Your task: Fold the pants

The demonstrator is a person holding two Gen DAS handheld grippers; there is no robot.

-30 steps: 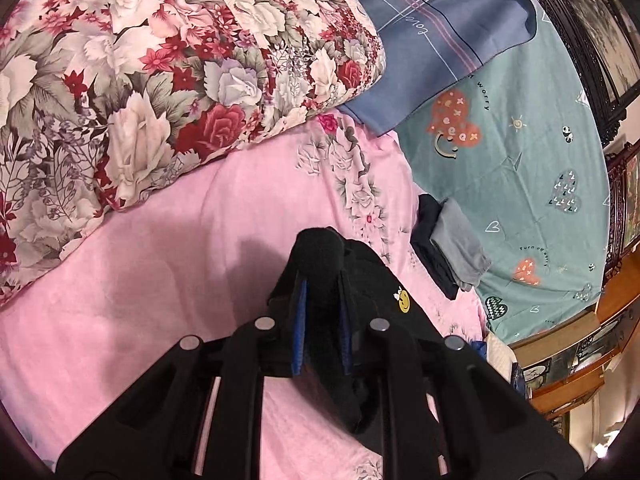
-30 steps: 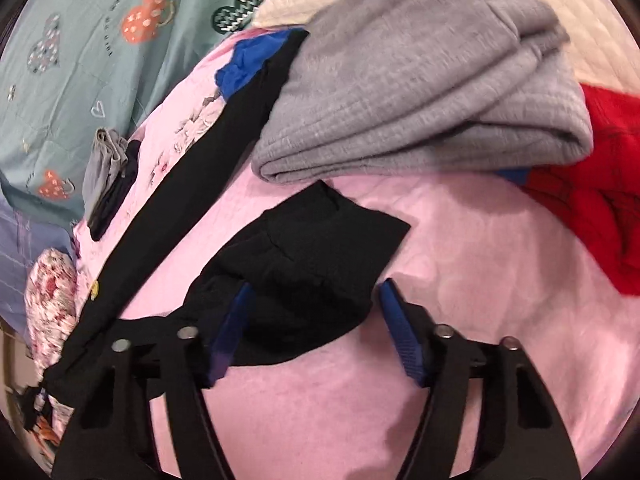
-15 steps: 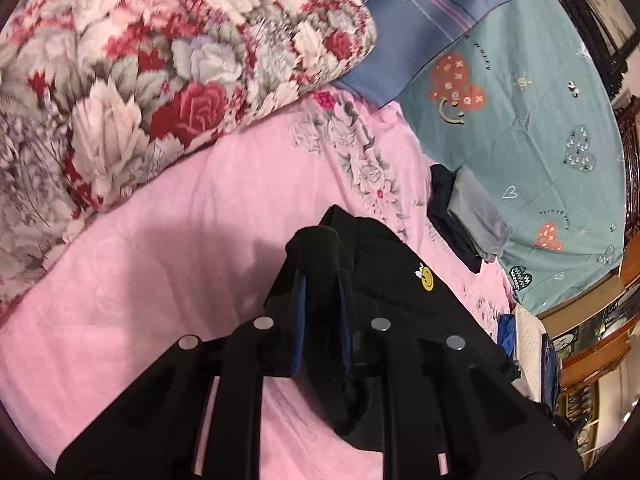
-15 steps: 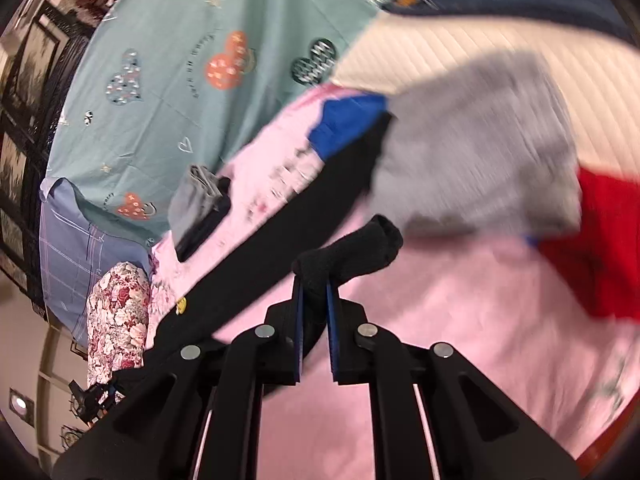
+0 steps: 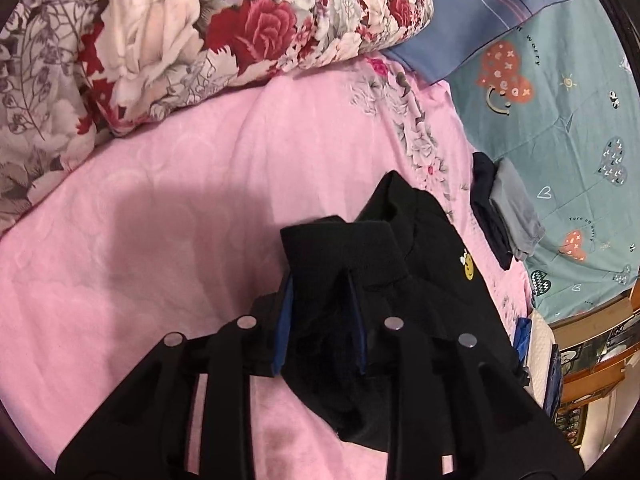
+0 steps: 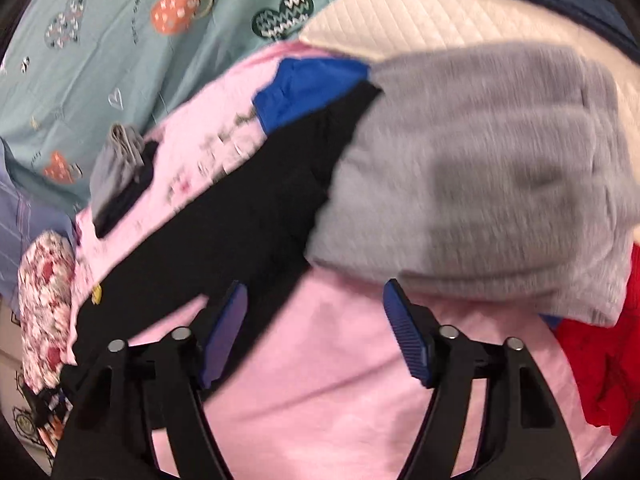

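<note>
1 pair of black pants (image 6: 240,216) apparently diagonal on pink; left jaws around cuff, right jaws wide, empty.

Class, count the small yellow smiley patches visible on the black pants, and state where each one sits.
1. A yellow smiley patch sits on the black pants, right of the left gripper. Folded cloth may hide others.

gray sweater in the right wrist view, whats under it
The gray sweater lies over the far end of the black pants, a blue garment and a red one, on a white quilt. How far each runs beneath is hidden.
</note>
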